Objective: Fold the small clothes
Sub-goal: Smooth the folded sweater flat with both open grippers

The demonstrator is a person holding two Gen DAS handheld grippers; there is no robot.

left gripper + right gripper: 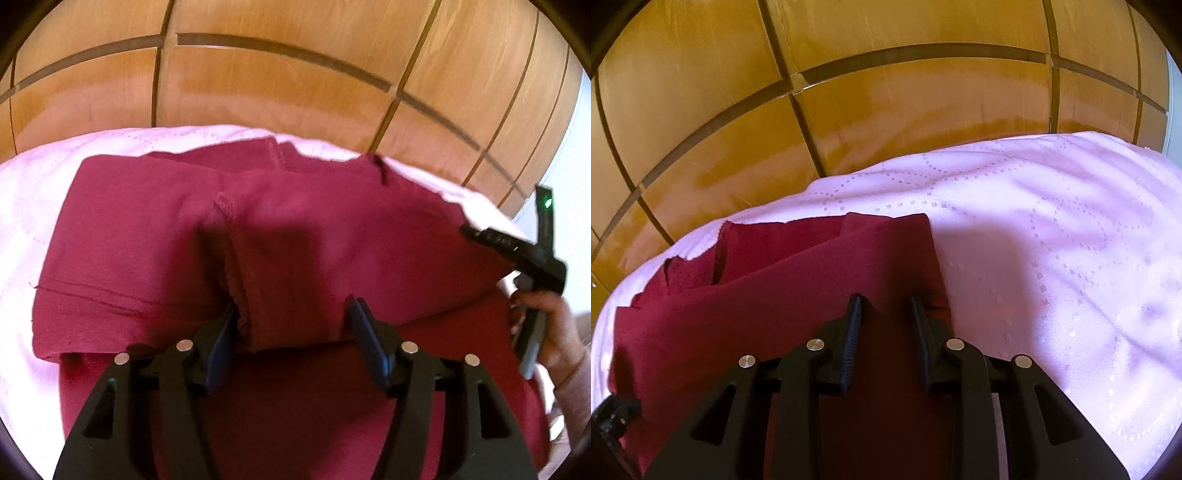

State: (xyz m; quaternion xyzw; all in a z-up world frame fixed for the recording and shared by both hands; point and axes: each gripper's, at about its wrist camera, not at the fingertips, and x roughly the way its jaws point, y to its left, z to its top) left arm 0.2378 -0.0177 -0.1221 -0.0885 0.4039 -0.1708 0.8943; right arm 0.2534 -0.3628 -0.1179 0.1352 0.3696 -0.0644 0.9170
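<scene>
A dark red garment point(332, 229) lies folded over on a pink quilted cover point(29, 206). In the left wrist view my left gripper point(293, 321) stands open over the near edge of the top layer. A stitched seam fold point(236, 280) lies just beside its left finger, and the pads are not pressing it. In the right wrist view my right gripper point(886, 314) hangs over the garment's point(775, 295) right edge. Its jaws stand a narrow gap apart with only flat cloth showing below them. A person's hand point(554, 325) holds that gripper at the right of the left wrist view.
A wooden panelled wall point(277, 85) rises right behind the cover's far edge. The pink cover point(1052, 240) stretches bare to the right of the garment. A strip of white wall point(580, 122) shows at the far right.
</scene>
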